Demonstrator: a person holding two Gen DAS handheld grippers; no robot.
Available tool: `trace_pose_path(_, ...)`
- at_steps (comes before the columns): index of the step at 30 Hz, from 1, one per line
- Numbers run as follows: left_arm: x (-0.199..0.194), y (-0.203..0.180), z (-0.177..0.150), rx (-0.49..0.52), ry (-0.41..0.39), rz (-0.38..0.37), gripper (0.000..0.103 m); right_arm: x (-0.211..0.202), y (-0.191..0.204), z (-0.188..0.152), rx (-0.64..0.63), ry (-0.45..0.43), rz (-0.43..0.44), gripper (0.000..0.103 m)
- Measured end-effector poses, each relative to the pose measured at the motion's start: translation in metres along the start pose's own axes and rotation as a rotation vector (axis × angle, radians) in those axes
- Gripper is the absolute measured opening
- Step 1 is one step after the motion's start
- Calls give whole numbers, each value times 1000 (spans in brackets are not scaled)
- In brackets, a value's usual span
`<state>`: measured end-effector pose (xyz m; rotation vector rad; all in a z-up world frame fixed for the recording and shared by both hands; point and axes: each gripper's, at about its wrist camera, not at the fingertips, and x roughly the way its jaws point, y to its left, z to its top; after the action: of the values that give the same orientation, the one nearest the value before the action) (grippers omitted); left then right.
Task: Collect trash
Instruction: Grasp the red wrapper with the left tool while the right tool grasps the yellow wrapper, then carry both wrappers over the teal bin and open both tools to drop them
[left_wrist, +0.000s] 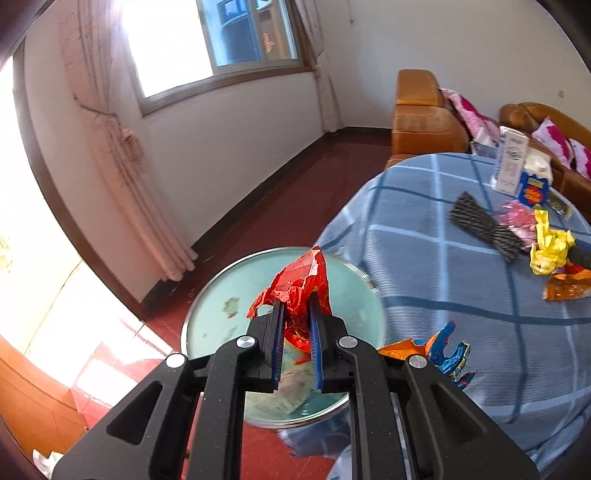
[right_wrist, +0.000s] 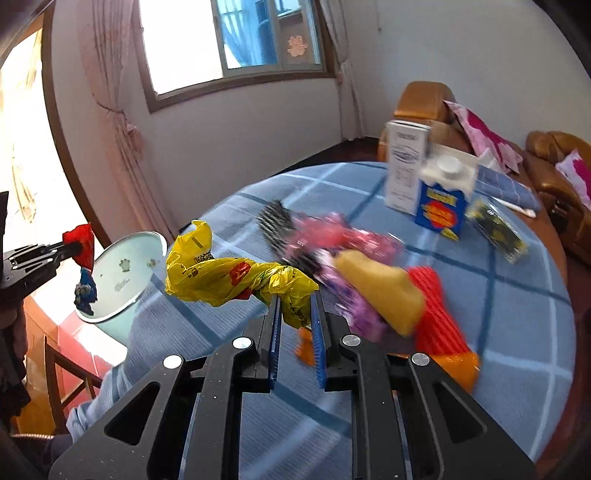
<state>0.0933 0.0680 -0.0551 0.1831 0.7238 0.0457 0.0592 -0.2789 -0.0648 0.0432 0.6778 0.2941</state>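
- Presently we log: left claw (left_wrist: 297, 306) closed on a crumpled red wrapper (left_wrist: 295, 286); pads clamp it from both sides, wrapper sticks up past the tips.
- Under it, a round pale-green bin (left_wrist: 214, 314) w/ metal rim, standing on the red floor just beside the desk (left_wrist: 424, 258). We see the red wrapper over the bin's mouth in left wrist view.
- Right wrist view shows the same left claw (right_wrist: 75, 249) from the side, red wrapper (right_wrist: 83, 243) at its tip, a blue scrap hanging below it, bin (right_wrist: 122, 273) beyond.
- Right claw (right_wrist: 297, 308) closed on a twisted yellow plastic bag (right_wrist: 229, 273); bag trails off to the left, held above the desk (right_wrist: 498, 295).
- Desk: round, blue check cloth.
- Still on the desk, blurred in right view: pink wrapper (right_wrist: 332, 236), black-striped packet (right_wrist: 275, 221), yellow-and-red packet (right_wrist: 413, 306), orange wrapper (right_wrist: 458, 365).
- Far side of desk: blue-yellow carton (right_wrist: 441, 206) w/ white cap, tall white box (right_wrist: 404, 166) beside it, dark clear-edged packet (right_wrist: 496, 229) nearby.
- Near left claw: orange-blue wrapper (left_wrist: 439, 350) at the desk's edge.
- Background: orange sofa (left_wrist: 421, 122) w/ pink cushions.
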Motion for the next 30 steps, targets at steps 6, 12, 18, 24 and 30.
trace_pose_path(6, 8, 22, -7, -24, 28, 49, 12, 23, 29, 16, -63, 3, 21, 16)
trace_pose_path(12, 13, 38, -13, -36, 39, 87, 12, 47, 50, 33, -114, 4, 31, 16)
trace_pose_path(18, 18, 49, -16, -39, 45, 130, 12, 67, 72, 43, -167, 16, 43, 16)
trace_pose_path(24, 23, 55, -20, -36, 54, 160, 12, 85, 88, 47, -212, 36, 51, 16)
trace_pose_path(30, 27, 58, -22, -33, 57, 187, 12, 98, 104, 48, -249, 54, 64, 16)
